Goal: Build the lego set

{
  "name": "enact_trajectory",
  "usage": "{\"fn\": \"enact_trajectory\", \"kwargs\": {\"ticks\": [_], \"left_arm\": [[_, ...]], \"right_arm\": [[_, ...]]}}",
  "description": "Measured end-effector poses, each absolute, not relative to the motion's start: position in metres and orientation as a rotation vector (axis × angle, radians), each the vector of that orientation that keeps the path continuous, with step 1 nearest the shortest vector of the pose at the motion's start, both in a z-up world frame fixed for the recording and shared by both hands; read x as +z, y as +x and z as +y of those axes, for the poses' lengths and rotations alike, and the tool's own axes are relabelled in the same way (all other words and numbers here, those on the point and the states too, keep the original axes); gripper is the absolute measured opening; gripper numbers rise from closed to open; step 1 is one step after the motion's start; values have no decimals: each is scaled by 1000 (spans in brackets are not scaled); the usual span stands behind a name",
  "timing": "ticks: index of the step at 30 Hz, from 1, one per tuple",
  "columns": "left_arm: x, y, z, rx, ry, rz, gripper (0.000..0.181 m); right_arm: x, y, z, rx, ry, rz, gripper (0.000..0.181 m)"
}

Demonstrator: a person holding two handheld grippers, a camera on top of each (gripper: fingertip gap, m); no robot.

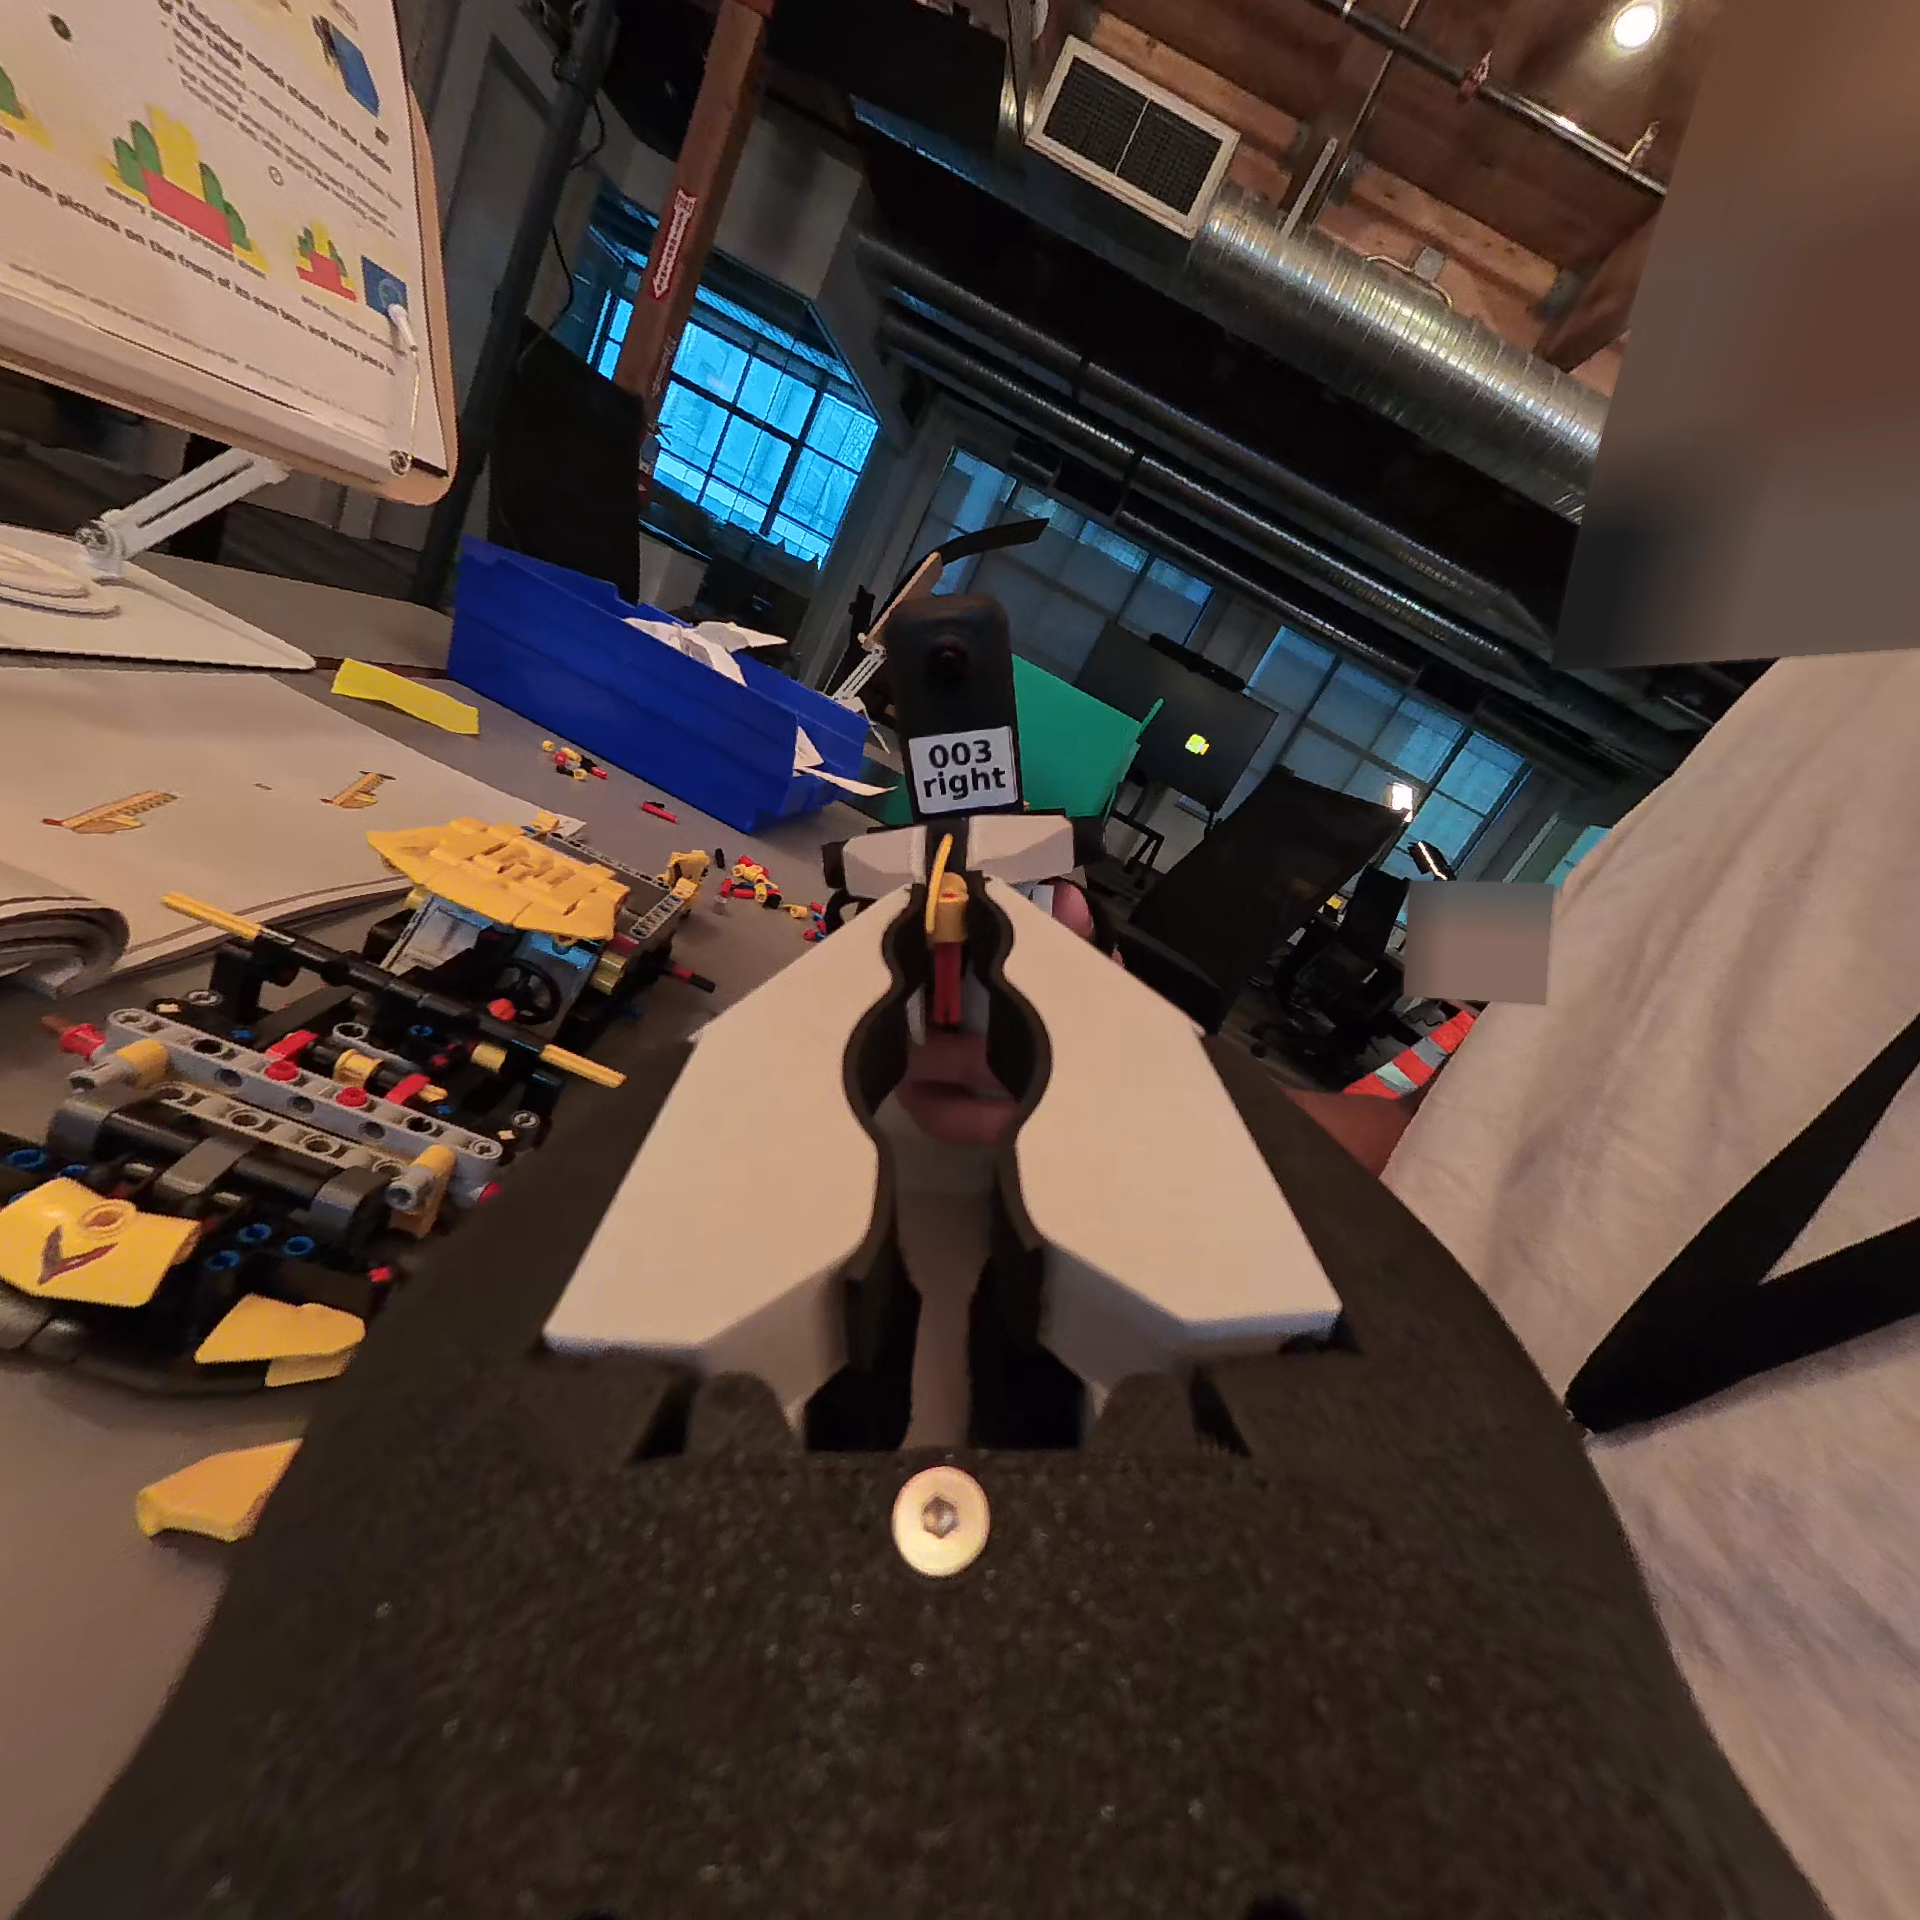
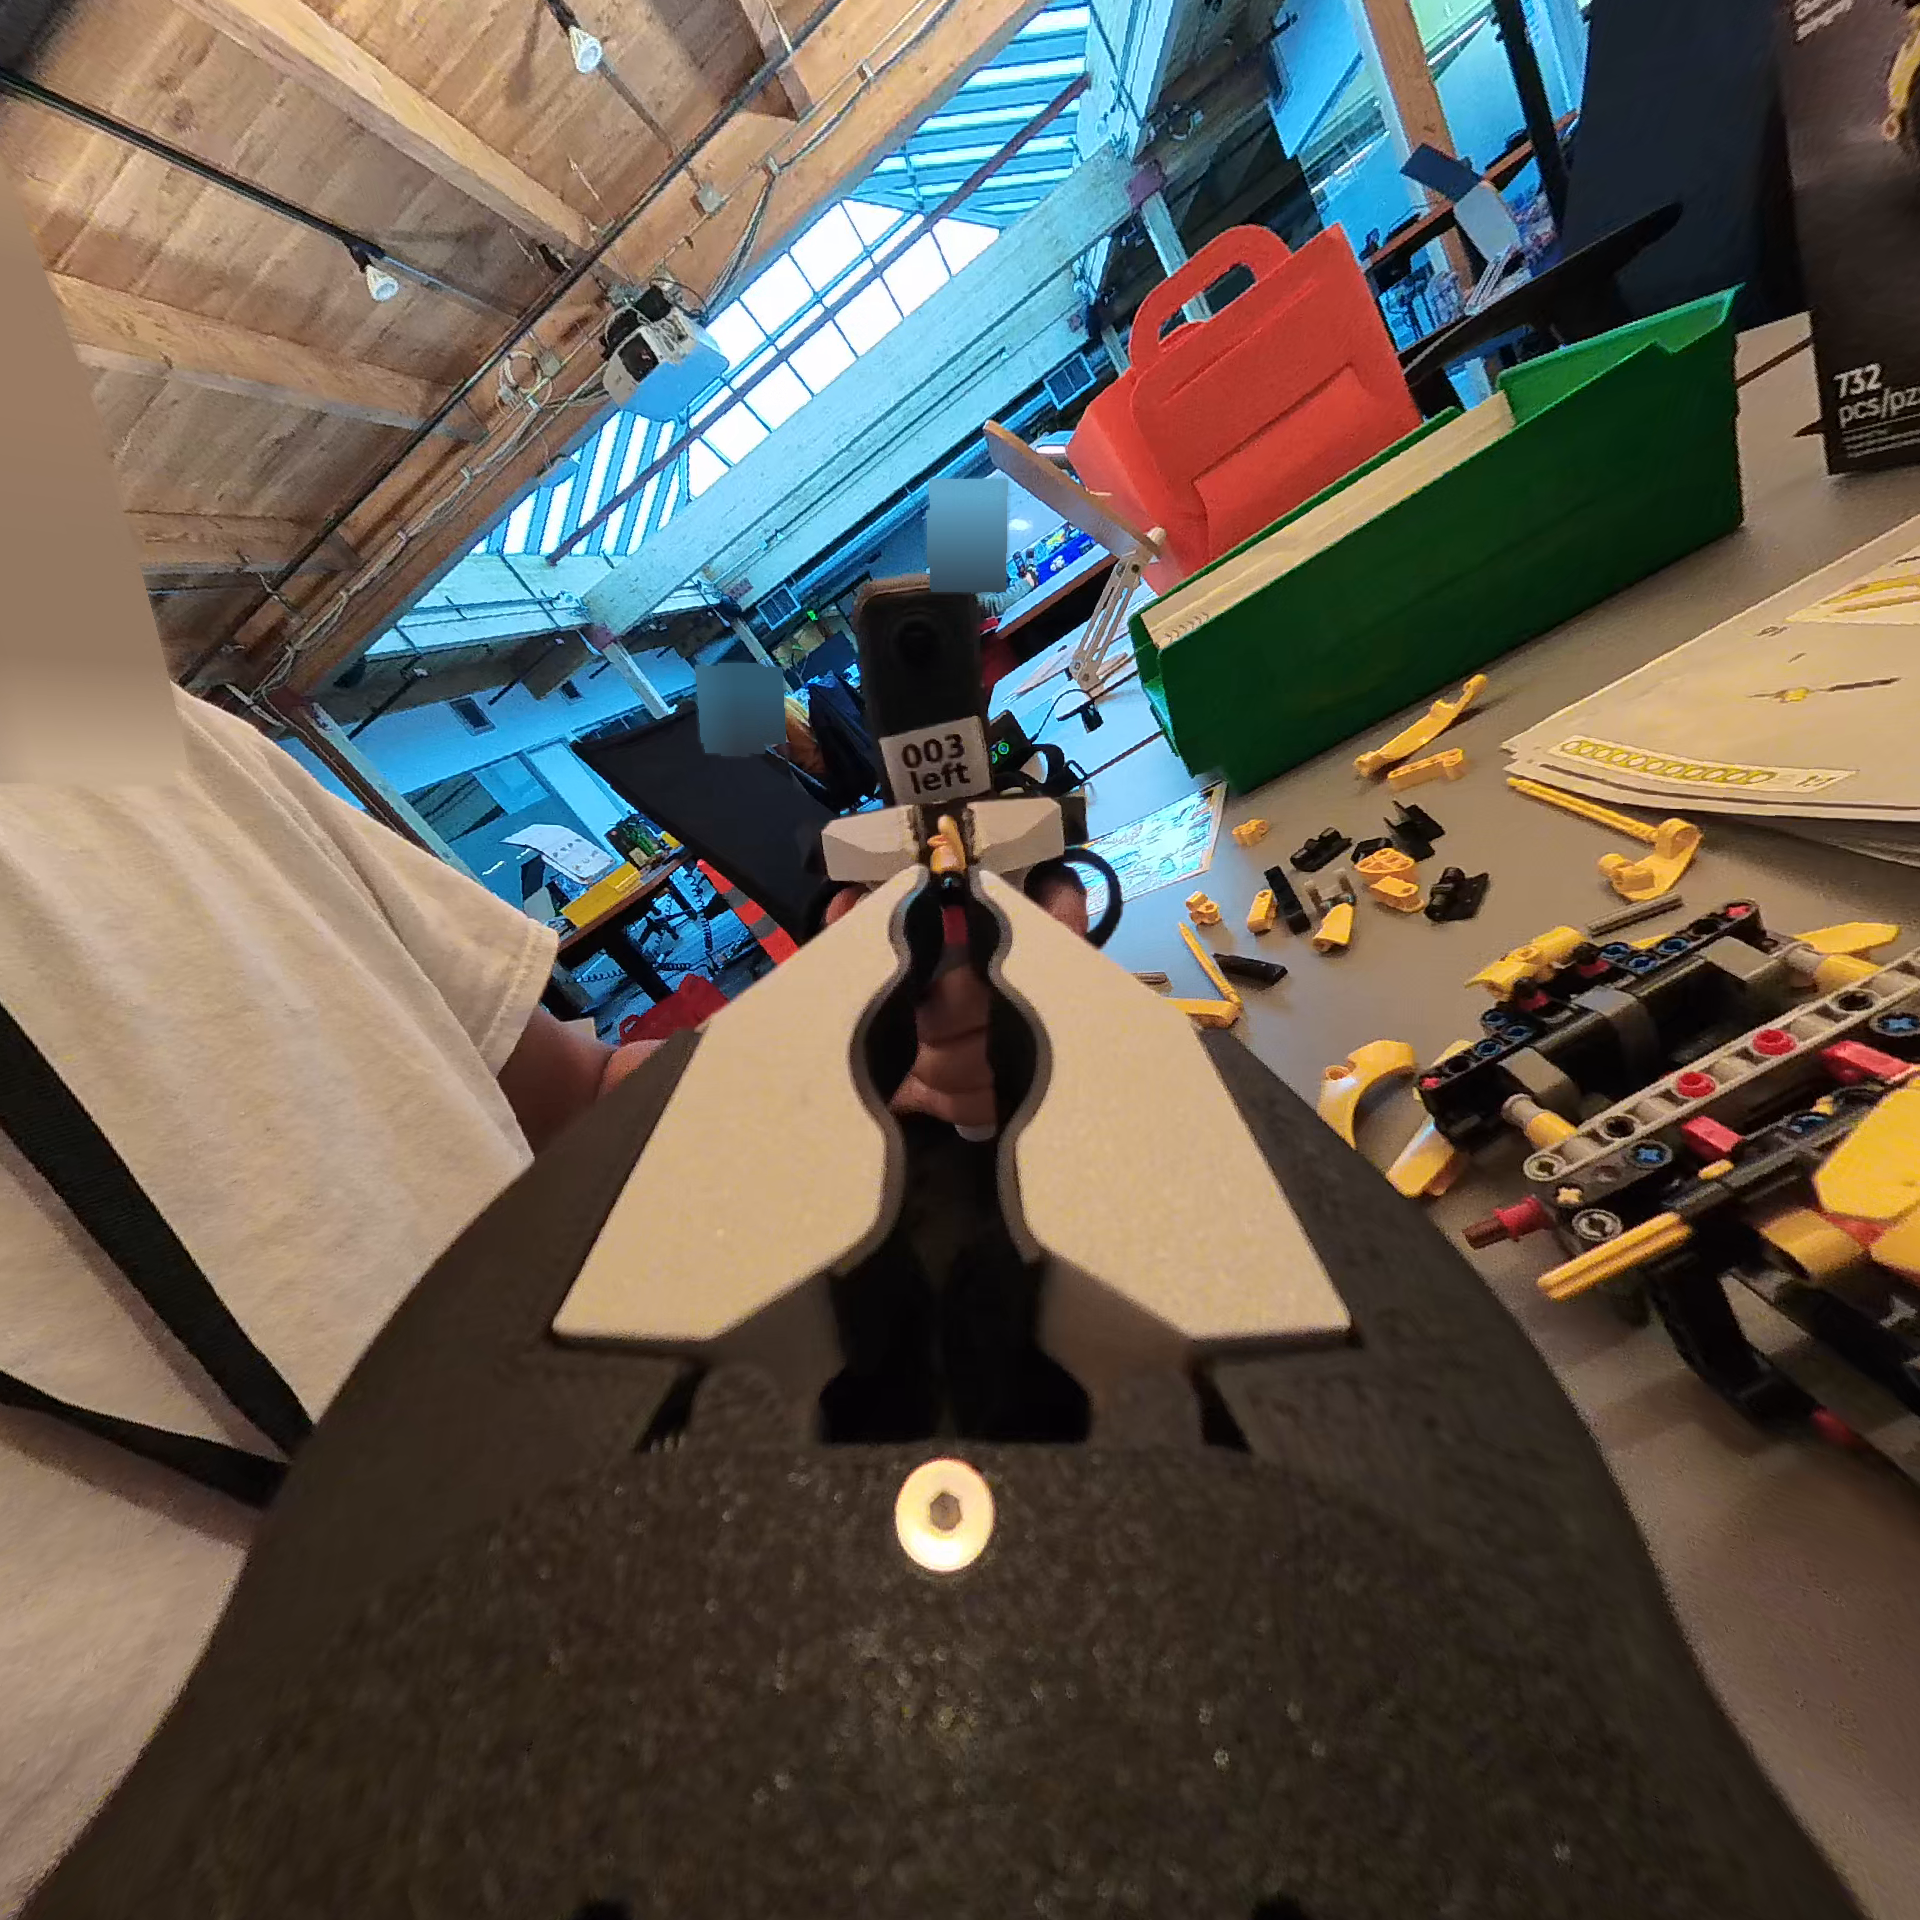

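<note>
Centre frame, the left gripper point(image 1: 940, 925) pinches a small yellow-and-red piece point(image 1: 945, 935) at its tips. Just beyond, tip to tip, the right gripper point(image 2: 948, 883) also nips it. This looks like joining 2 small parts in mid-air; next, press them straight together. The half-built car point(image 1: 343, 1039) sits at left.

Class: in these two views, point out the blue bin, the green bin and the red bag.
blue bin point(image 1: 623, 686): left wrist view, its long side wall.
green bin point(image 2: 1455, 582): right wrist view, its front wall.
red bag point(image 2: 1247, 416): right wrist view, its front face.
</note>
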State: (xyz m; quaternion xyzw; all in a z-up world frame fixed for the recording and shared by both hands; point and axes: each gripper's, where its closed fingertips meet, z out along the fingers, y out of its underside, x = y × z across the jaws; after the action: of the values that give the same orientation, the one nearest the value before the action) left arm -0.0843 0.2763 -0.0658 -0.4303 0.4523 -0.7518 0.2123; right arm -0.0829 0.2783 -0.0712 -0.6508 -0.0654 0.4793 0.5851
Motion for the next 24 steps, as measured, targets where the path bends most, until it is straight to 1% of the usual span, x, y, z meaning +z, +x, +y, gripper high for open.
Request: {"fn": "enact_trajectory", "kwargs": {"ticks": [5,7,12,14,15,17,18,20,21,24], "left_arm": [[-68,-83,268,-2085,-1184,1307,13],[-67,-84,270,-2071,-1178,1297,7],[-69,-83,271,-2056,-1190,1305,7],[-67,-84,276,-2046,-1193,1278,7],[-68,-84,278,-2050,-1205,1267,7],[-71,-83,281,-2043,-1232,1269,7],[-72,-83,280,-2032,-1228,1277,7],[-74,-81,275,-1997,-1218,1317,7],[-77,-79,272,-1970,-1220,1344,7],[-83,-77,263,-1912,-1203,1407,7]], "right_arm": [[-72,-89,277,1141,-1528,-178,3],[-72,-88,277,1128,-1531,-177,3],[-72,-86,278,1152,-1526,-154,4],[-68,-68,275,1091,-1530,-124,17],[-64,-50,269,1054,-1541,-100,19],[-72,-4,250,869,-1692,-72,23],[-83,22,239,716,-1807,-60,27],[-116,66,210,405,-2063,-53,27],[-133,73,193,338,-2185,-77,28],[-172,54,157,344,-2394,-183,29]]}}
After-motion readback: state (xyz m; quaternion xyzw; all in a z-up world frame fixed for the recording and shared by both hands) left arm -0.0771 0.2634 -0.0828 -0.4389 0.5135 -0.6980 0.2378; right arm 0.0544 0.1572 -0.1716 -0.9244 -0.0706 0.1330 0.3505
